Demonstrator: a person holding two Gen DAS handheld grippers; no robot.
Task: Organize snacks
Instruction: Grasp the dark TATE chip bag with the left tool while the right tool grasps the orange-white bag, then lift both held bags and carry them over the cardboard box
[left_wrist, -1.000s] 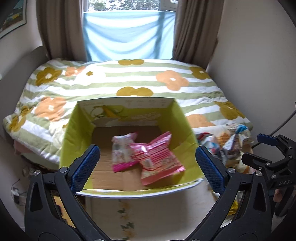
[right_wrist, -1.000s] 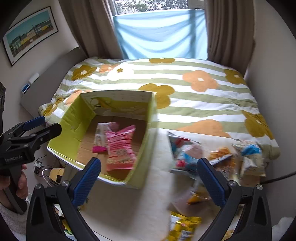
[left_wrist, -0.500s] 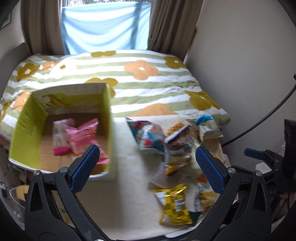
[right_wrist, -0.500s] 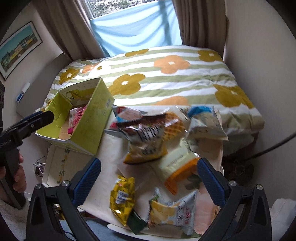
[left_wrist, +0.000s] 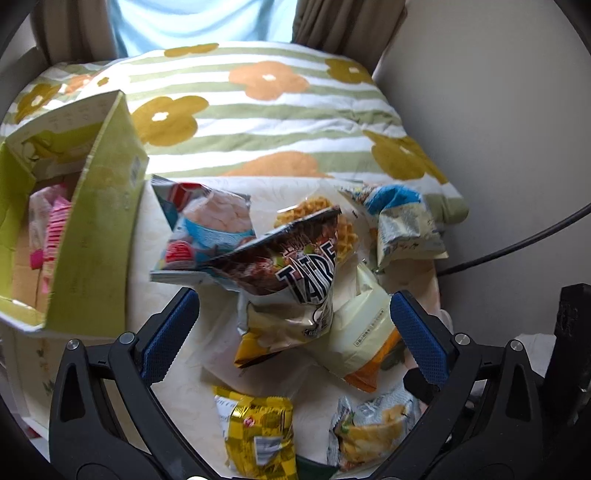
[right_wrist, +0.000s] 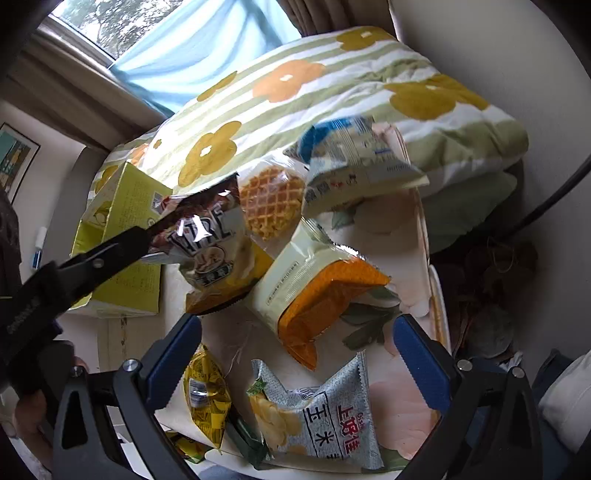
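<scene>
My left gripper (left_wrist: 293, 332) is open and empty above a pile of snack bags on a pale floral tabletop (left_wrist: 177, 373). Under it lie a dark chip bag (left_wrist: 295, 266), a cream and orange bag (left_wrist: 362, 332) and a yellow packet (left_wrist: 258, 432). The green box (left_wrist: 99, 236) stands at the left with pink packets (left_wrist: 48, 229) inside. My right gripper (right_wrist: 297, 350) is also open and empty, over the cream and orange bag (right_wrist: 314, 291) and a grey chip bag (right_wrist: 317, 417). A left-gripper finger (right_wrist: 122, 247) reaches in beside the dark bag (right_wrist: 214, 251).
A waffle pack (right_wrist: 271, 201), a blue and white bag (right_wrist: 354, 166) and a red and blue bag (left_wrist: 207, 229) lie at the far side of the pile. Behind is a bed with a striped flower quilt (left_wrist: 266, 110). A black cable (left_wrist: 517, 243) runs along the right wall.
Both views have swung right from the green box to the snack pile and come in closer and lower. Both grippers stay open and empty.
</scene>
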